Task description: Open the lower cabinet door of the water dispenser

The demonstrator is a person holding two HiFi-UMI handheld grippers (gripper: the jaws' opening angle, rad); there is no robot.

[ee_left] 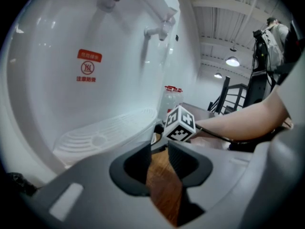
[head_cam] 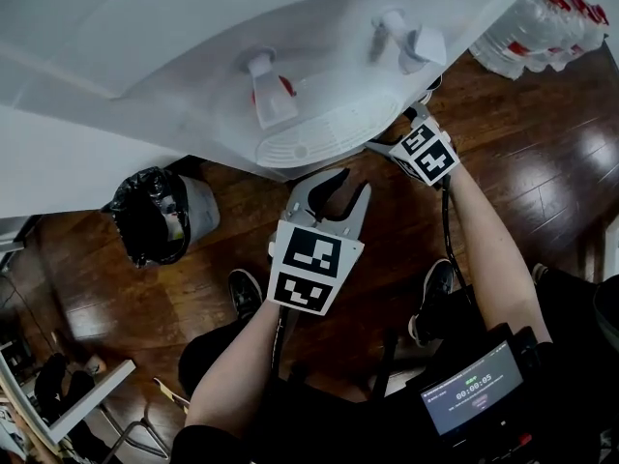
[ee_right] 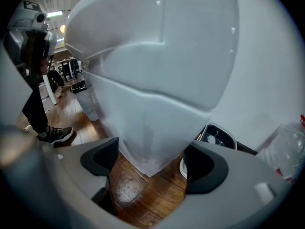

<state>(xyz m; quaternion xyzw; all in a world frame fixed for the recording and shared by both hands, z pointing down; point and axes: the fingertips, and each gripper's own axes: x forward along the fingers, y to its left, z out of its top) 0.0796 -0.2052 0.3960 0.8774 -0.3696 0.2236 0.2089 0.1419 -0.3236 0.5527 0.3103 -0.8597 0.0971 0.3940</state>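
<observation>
The white water dispenser [head_cam: 193, 56] fills the top of the head view, with its two taps [head_cam: 266, 85] and its drip tray [head_cam: 319, 138]. My left gripper [head_cam: 350, 184] hangs just below the tray over the wooden floor. It is open, with only floor between the jaws [ee_left: 159, 151]. My right gripper reaches under the tray's right end, where only its marker cube [head_cam: 426, 155] shows. In the right gripper view that gripper [ee_right: 150, 159] stands wide open. The corner of the white lower cabinet [ee_right: 147, 123] lies between the jaws and the pads do not touch it.
A bin with a black bag [head_cam: 155, 216] stands left of the dispenser. Several large water bottles [head_cam: 542, 22] stand at the right. My shoes [head_cam: 247, 293] are on the floor close to the dispenser. A person [ee_right: 38, 80] stands off to the left. A small device [ee_right: 217, 137] lies beside the cabinet.
</observation>
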